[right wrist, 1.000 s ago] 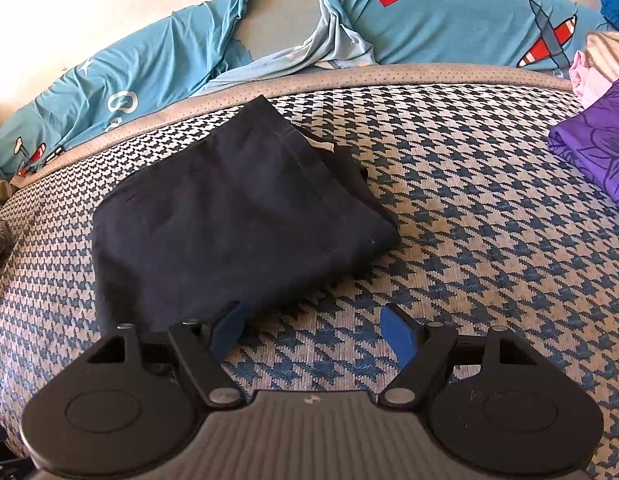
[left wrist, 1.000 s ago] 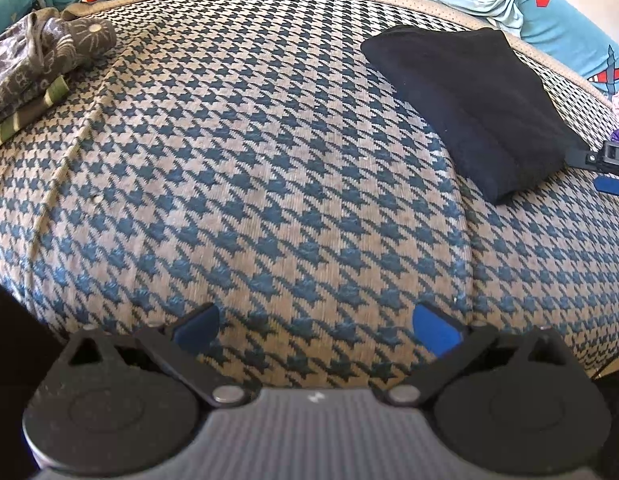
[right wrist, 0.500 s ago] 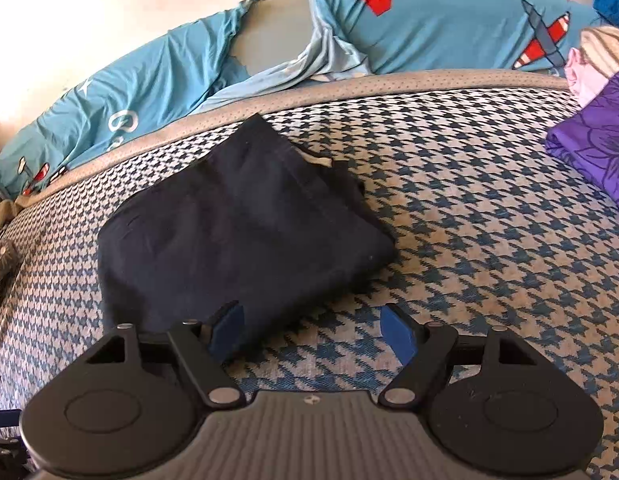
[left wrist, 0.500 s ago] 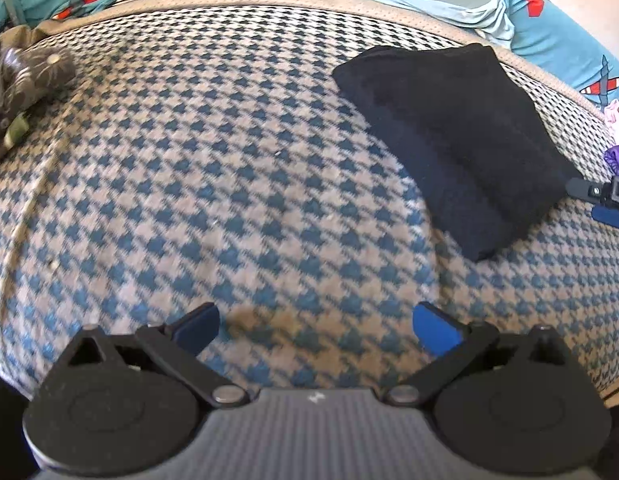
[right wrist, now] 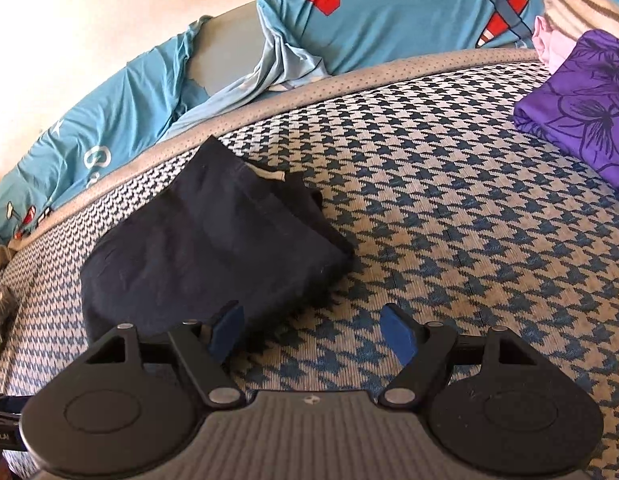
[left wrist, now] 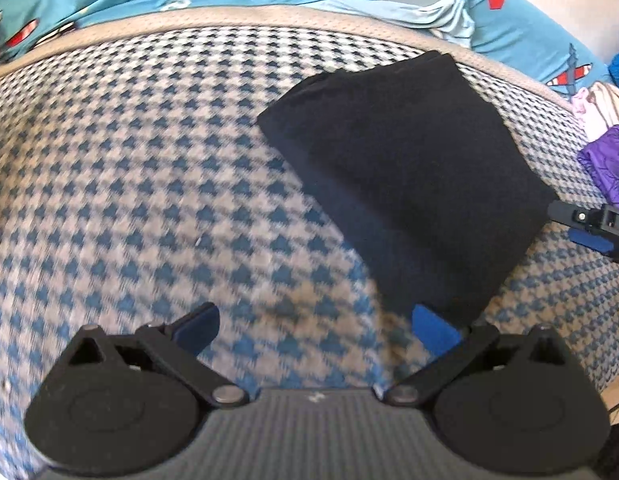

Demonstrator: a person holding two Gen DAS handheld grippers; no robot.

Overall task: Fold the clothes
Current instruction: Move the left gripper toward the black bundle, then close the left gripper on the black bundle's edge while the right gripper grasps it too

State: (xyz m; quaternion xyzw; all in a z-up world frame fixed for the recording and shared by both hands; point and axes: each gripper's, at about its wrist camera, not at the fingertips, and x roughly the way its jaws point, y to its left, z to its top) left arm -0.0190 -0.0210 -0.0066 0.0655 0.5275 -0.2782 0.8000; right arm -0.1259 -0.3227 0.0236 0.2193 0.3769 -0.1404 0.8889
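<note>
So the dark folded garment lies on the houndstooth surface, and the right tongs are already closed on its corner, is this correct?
Not quite. The dark folded garment does lie on the houndstooth surface, but the right tongs are open and hold nothing. The right wrist view shows one blue pad in front of the garment's near edge, the other over bare surface.

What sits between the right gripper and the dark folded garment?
Nothing visible. The right gripper, jaws open and empty, is right at the near edge of the dark folded garment, with only bare checked bedcover around it.
</note>
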